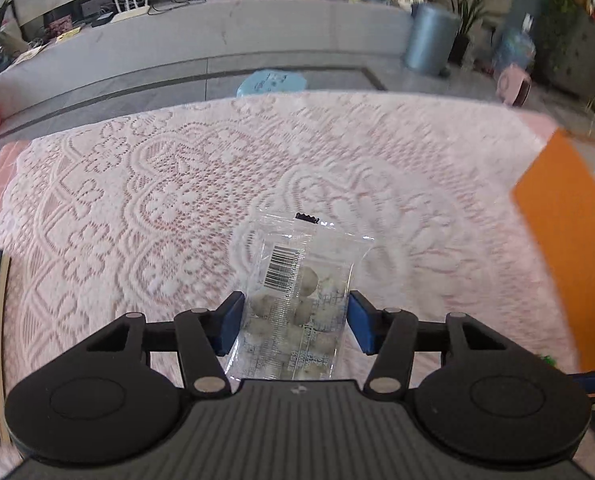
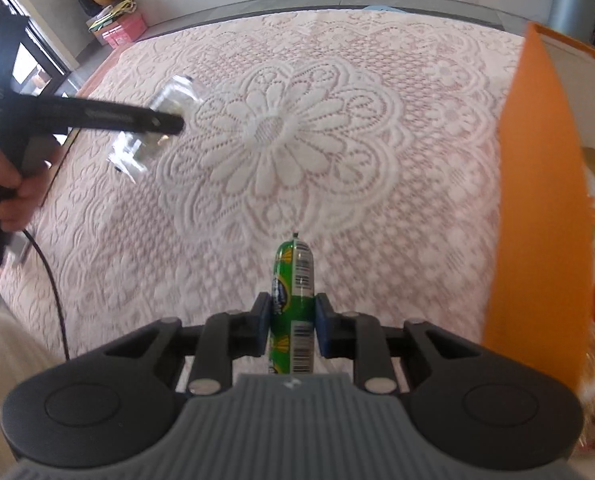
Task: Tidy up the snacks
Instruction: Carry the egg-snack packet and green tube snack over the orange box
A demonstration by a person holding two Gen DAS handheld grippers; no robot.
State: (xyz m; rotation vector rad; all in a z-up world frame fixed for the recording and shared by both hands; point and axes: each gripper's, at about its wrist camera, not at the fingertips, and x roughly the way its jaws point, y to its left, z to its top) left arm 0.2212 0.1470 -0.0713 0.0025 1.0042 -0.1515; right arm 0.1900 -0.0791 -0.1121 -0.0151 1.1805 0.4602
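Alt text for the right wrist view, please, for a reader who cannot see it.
The right gripper clamps a green sausage stick above a lace tablecloth. An orange box stands at right; at left, the left gripper carries a clear snack packet.

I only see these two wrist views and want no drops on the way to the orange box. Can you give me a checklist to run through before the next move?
1. Right gripper shut on the green sausage stick: ok, both pads press its sides.
2. Left gripper holding the clear snack packet: cannot tell; the packet sits between the pads, with a gap at the right pad.
3. Orange box within view on the right: ok.
4. Free room inside the box: cannot tell; only red and pale wrappers show past its wall.
5. Lace tablecloth between grippers and box free of obstacles: ok.
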